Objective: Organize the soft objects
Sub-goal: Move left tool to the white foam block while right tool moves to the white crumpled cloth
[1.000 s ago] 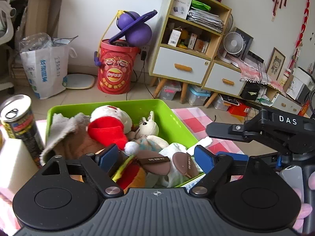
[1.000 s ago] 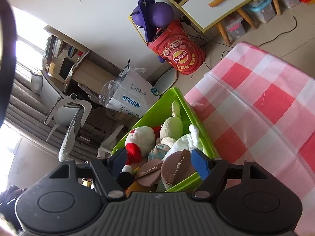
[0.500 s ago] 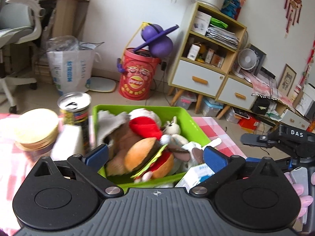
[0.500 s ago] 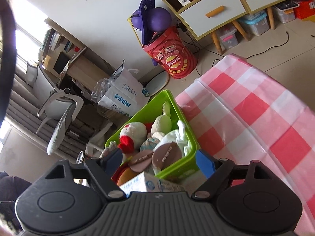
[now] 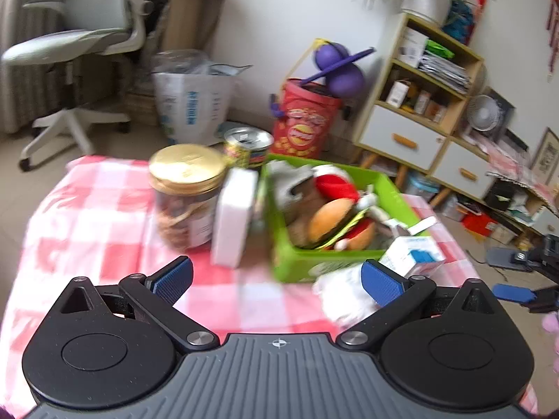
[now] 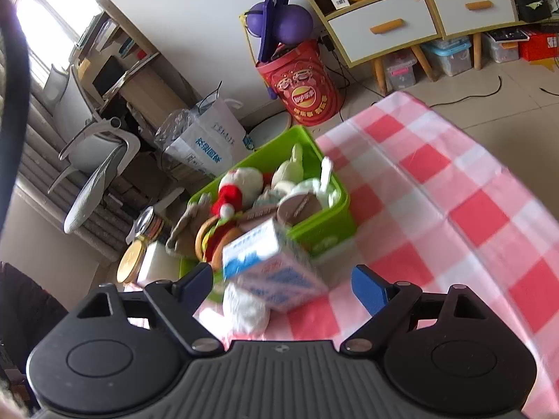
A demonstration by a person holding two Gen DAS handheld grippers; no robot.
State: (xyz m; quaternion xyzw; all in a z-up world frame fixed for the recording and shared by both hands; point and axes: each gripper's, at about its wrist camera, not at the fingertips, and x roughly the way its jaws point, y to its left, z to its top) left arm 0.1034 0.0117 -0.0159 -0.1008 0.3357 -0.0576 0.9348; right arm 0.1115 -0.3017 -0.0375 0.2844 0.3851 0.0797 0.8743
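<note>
A green bin (image 5: pixel 297 265) (image 6: pixel 325 223) on the pink checked tablecloth is full of soft toys: a plush burger (image 5: pixel 332 216), a red and white plush (image 6: pixel 232 188), a grey cloth (image 5: pixel 290 181). A white soft lump (image 5: pixel 342 296) (image 6: pixel 244 309) lies on the cloth in front of the bin. My left gripper (image 5: pixel 276 279) is open and empty, above the cloth in front of the bin. My right gripper (image 6: pixel 281 284) is open, with a blue and white carton (image 6: pixel 276 272) lying between its fingers, not gripped.
Left of the bin stand a gold-lidded jar (image 5: pixel 187 195), a white block (image 5: pixel 234 216) and a can (image 5: pixel 248 148). The carton (image 5: pixel 412 256) leans by the bin's near right corner. The table edge (image 6: pixel 489 153) runs along the right. The right gripper's fingertip (image 5: pixel 513 293) shows at right.
Both grippers have pulled back and up from the bin. The jar, white block and carton have come into view. Both stay open.
</note>
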